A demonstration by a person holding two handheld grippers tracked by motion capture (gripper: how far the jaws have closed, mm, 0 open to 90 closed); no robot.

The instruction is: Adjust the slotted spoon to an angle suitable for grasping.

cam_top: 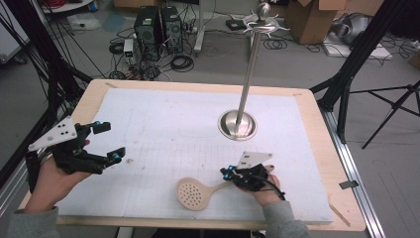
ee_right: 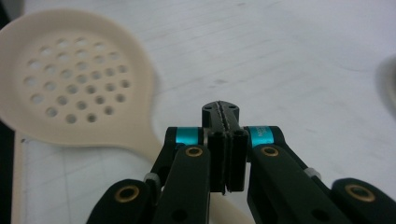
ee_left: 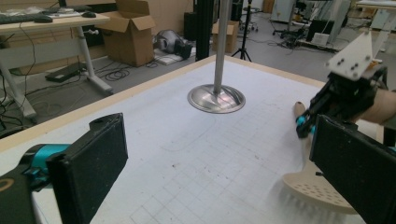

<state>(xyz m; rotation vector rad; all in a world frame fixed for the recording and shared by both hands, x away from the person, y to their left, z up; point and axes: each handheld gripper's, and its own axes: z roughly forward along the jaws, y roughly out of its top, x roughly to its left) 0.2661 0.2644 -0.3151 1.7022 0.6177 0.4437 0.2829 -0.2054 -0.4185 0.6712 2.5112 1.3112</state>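
Looking down from the high view, the slotted spoon [cam_top: 198, 192] is seen lying flat near the table's front edge, bowl to the left, handle running right under the right gripper [cam_top: 227, 173]; the left gripper [cam_top: 110, 142] is held wide open, empty, well apart. In the left gripper view, the spoon's bowl [ee_left: 314, 190] lies behind its right-hand jaw. In the right gripper view, the jaws are pressed shut with the handle [ee_right: 154, 148] passing beneath them; a grip cannot be confirmed.

no legible text, labels, brand names or numbers on anything, only a faint unmarked grid on the table sheet [cam_top: 163, 124]
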